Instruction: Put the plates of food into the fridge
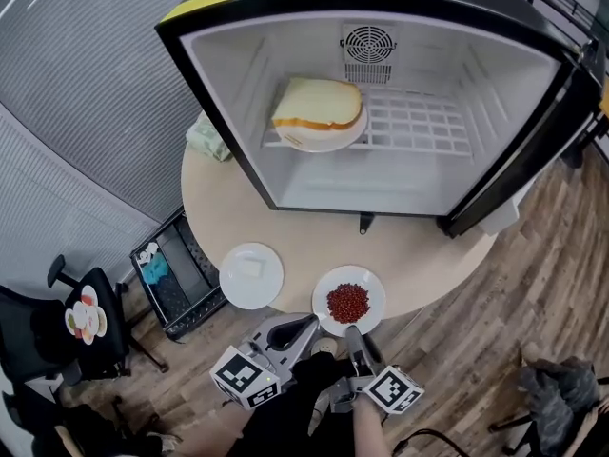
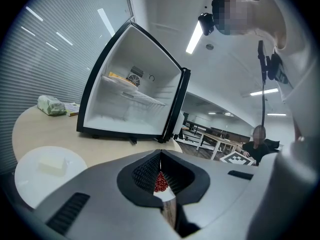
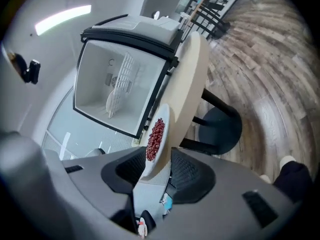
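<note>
Right claw point(image 3: 155, 159), spread, straddles the near rim of the bean plate point(image 3: 151, 166), which extends straight ahead on the table point(image 3: 192, 84) toward the fridge point(image 3: 115, 79).

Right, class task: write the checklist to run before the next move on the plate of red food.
1. Open fridge: ok.
2. Bare shelf beside sandwich plate: ok.
3. Rim of red-food plate between jaws of right gripper: ok.
4. Those jaws closed on rim: not ok, apart.
5. Tip of left gripper clear of that plate: cannot tell.
</note>
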`<move>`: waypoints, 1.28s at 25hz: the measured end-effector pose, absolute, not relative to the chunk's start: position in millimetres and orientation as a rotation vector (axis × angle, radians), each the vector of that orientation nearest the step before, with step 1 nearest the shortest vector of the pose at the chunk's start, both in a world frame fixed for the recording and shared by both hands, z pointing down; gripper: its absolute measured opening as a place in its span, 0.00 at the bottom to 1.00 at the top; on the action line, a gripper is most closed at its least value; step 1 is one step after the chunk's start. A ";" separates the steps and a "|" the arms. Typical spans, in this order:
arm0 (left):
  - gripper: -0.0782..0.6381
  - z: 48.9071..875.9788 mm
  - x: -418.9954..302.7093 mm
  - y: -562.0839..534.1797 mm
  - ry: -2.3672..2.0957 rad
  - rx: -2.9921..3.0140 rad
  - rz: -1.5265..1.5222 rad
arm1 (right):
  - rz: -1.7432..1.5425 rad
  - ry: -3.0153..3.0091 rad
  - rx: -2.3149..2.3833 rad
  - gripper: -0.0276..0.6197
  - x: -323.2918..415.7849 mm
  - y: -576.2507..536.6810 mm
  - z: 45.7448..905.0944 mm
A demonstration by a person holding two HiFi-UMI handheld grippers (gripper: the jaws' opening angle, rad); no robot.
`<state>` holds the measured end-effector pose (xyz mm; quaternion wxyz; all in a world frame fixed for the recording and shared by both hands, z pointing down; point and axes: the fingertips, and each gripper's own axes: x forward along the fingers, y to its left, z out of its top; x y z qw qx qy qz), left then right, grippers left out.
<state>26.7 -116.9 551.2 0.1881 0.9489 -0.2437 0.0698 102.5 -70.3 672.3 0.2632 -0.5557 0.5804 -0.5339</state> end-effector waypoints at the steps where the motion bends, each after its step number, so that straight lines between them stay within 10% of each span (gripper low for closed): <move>1: 0.12 551.6 26.3 -116.9 -0.687 2.668 0.198 | -1.454 1.545 -1.499 0.28 103.6 -70.5 672.7; 10: 0.12 552.2 30.8 -115.6 -0.684 2.673 0.192 | -1.449 1.357 -1.265 0.07 98.4 -78.6 662.5; 32: 0.12 513.1 43.1 -124.2 -0.684 2.710 0.158 | -1.542 1.340 -1.255 0.07 111.2 -96.8 612.4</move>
